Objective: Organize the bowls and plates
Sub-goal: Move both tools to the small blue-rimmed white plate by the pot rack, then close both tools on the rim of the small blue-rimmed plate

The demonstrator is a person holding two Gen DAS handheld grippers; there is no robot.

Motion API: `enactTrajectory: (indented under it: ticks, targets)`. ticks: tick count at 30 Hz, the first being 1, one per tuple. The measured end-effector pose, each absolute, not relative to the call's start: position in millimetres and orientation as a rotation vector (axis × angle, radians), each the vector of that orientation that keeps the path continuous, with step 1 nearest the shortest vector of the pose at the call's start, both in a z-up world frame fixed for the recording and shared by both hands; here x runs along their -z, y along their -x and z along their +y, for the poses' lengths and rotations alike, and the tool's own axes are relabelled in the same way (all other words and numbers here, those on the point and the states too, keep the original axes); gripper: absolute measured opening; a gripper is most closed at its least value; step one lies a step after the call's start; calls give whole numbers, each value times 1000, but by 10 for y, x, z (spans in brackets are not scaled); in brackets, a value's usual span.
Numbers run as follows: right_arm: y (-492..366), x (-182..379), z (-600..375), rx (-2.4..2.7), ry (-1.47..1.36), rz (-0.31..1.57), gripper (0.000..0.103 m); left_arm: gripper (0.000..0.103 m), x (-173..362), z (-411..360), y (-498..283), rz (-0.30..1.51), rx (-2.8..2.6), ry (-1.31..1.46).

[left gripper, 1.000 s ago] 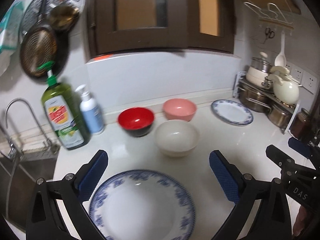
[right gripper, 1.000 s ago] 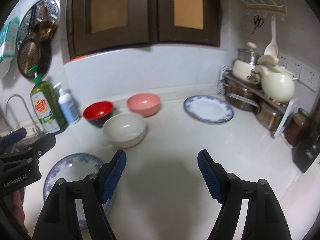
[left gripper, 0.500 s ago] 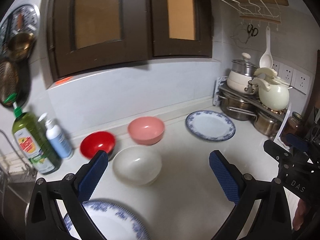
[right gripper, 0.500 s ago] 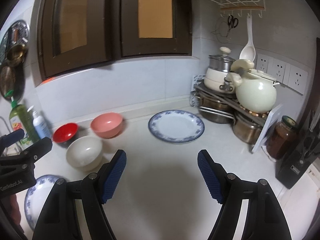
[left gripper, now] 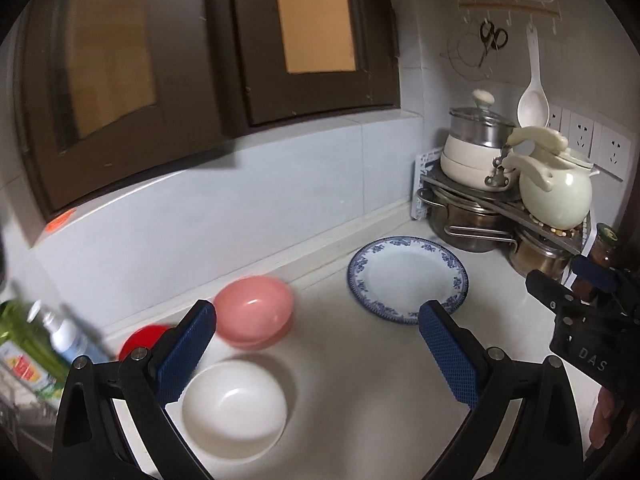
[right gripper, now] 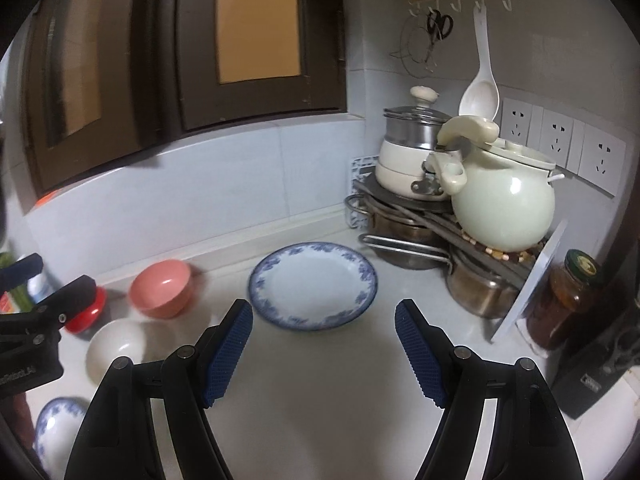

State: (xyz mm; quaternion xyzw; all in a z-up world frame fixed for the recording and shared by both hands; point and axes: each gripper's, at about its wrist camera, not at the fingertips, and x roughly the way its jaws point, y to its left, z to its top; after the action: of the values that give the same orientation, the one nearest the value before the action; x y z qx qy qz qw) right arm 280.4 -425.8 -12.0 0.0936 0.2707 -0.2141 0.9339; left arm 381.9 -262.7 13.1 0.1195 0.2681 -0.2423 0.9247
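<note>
A blue-rimmed white plate (left gripper: 407, 278) (right gripper: 313, 284) lies flat at the back of the counter near the pot rack. A pink bowl (left gripper: 254, 310) (right gripper: 162, 288), a white bowl (left gripper: 234, 404) (right gripper: 116, 348) and a red bowl (left gripper: 142, 342) (right gripper: 86, 312) stand to its left. A second blue-rimmed plate (right gripper: 58, 426) lies at the near left. My left gripper (left gripper: 316, 344) is open and empty above the counter, between the bowls and the plate. My right gripper (right gripper: 324, 344) is open and empty just in front of the back plate.
A metal rack (right gripper: 420, 216) with steel pots, a white pot and a cream kettle (right gripper: 506, 204) fills the right corner. A brown jar (right gripper: 568, 300) stands beside it. A soap bottle (left gripper: 24, 352) and spray bottle (left gripper: 66, 334) stand at the left. Dark cabinets hang above.
Both grippers swung to the right, toward the back plate and the pot rack. The near plate left the left wrist view. Both stayed open and empty.
</note>
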Motion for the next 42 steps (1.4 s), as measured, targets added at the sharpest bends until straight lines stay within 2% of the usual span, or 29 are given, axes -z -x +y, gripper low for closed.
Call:
enactTrajectory:
  ticks: [13,27,36,42]
  targets:
    - [-3542,476,-4768,525,-164,605,74,103,302,-3159,-4806,658,577,-357]
    - [-4131,1082,-5347,556,-285,713,74,99,825,-3724,-5406,801,608,-336]
    - [-4364,1440,-5636,574,-376,759,74,91,1139,-3986,-5708,888,578,-304]
    - [-4471,1615,-5727,583,-403,793,74,79,1353,-4123,-5888,918,545,-324]
